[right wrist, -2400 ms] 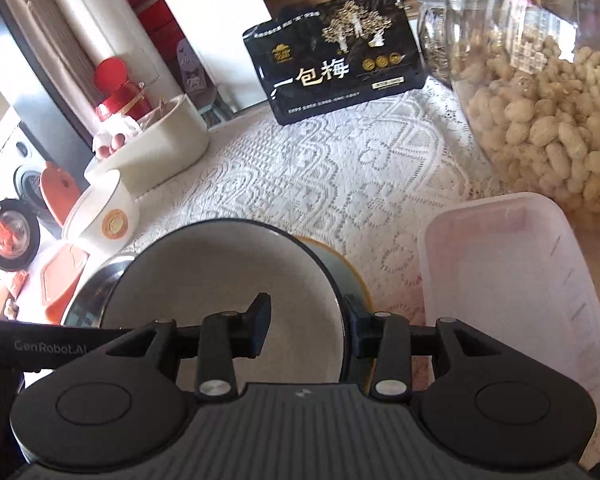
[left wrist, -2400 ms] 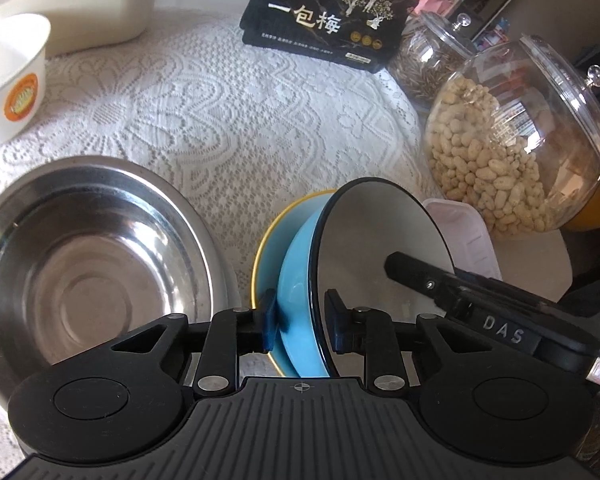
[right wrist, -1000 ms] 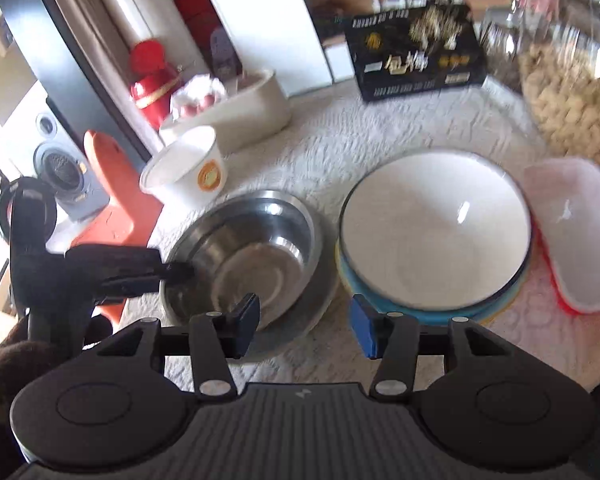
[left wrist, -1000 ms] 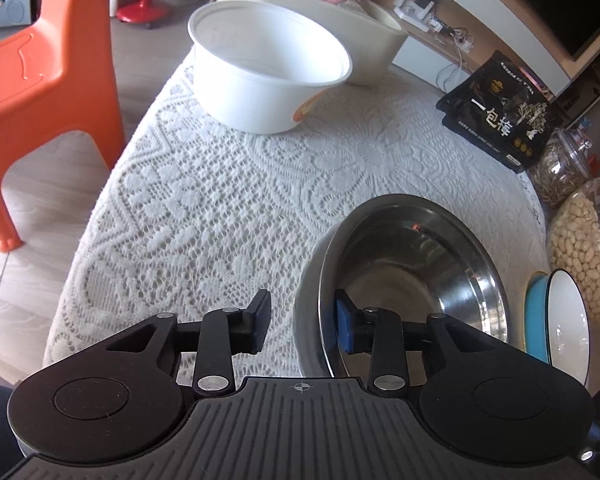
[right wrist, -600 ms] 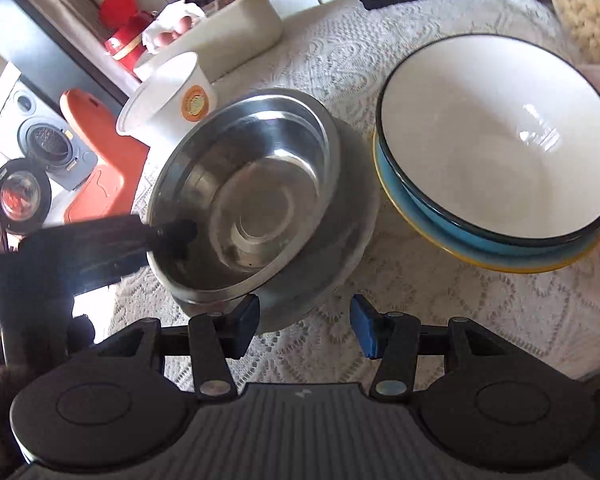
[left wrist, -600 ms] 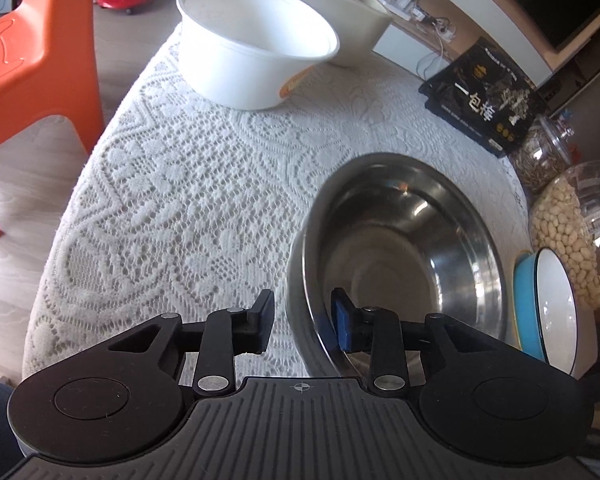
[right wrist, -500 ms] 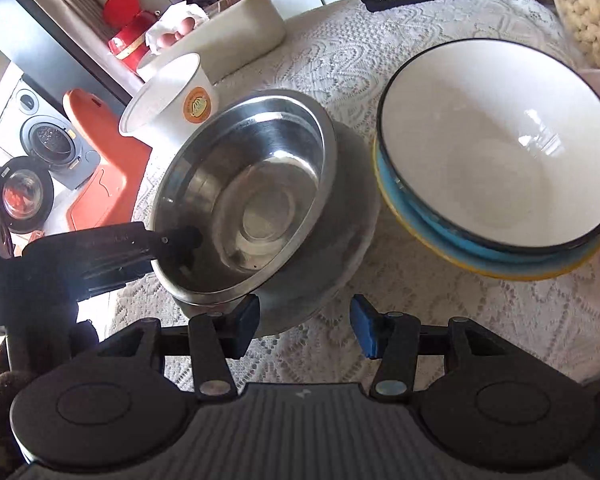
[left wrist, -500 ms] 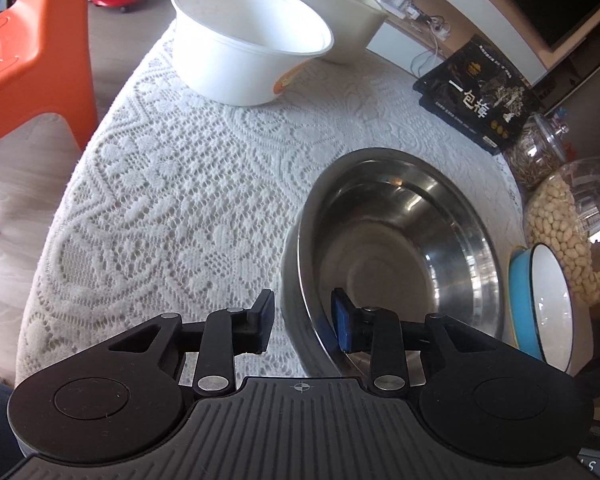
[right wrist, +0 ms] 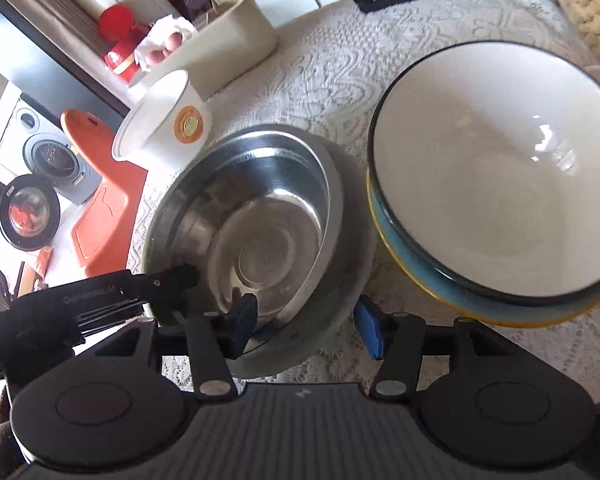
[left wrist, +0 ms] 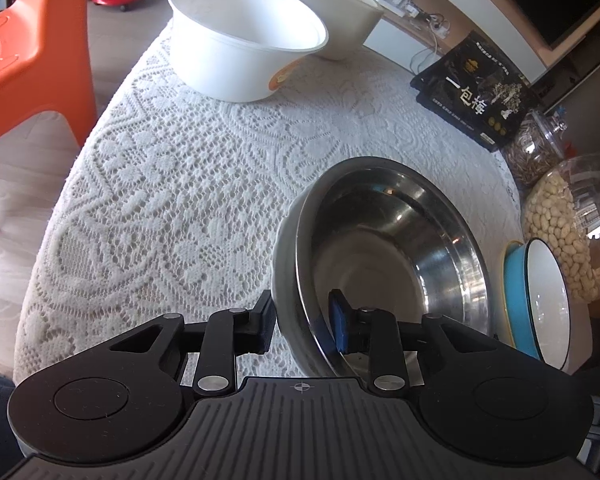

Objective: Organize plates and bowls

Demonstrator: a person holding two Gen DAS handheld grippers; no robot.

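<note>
A steel bowl (left wrist: pixel 388 252) sits on the lace tablecloth (left wrist: pixel 188 184); it also shows in the right wrist view (right wrist: pixel 260 220). My left gripper (left wrist: pixel 302 320) straddles its near rim, one finger outside and one inside, touching the wall. My right gripper (right wrist: pixel 306 326) is open above the bowl's near right edge. A white bowl with a black rim (right wrist: pixel 496 172) is stacked on a blue bowl and a yellow plate to the right; the stack shows in the left wrist view (left wrist: pixel 540 304).
A white paper bowl (left wrist: pixel 244 36) and a cream tub (right wrist: pixel 228 44) stand at the far side. A black box (left wrist: pixel 476 92), a seed jar (left wrist: pixel 536 148) and a peanut jar (left wrist: pixel 572 224) line the right. An orange chair (left wrist: pixel 32 48) stands beside the table.
The white bowl was set down on the blue stack and both grippers left it. My left gripper moved onto the steel bowl's rim and closed in; my right gripper dropped closer to the steel bowl.
</note>
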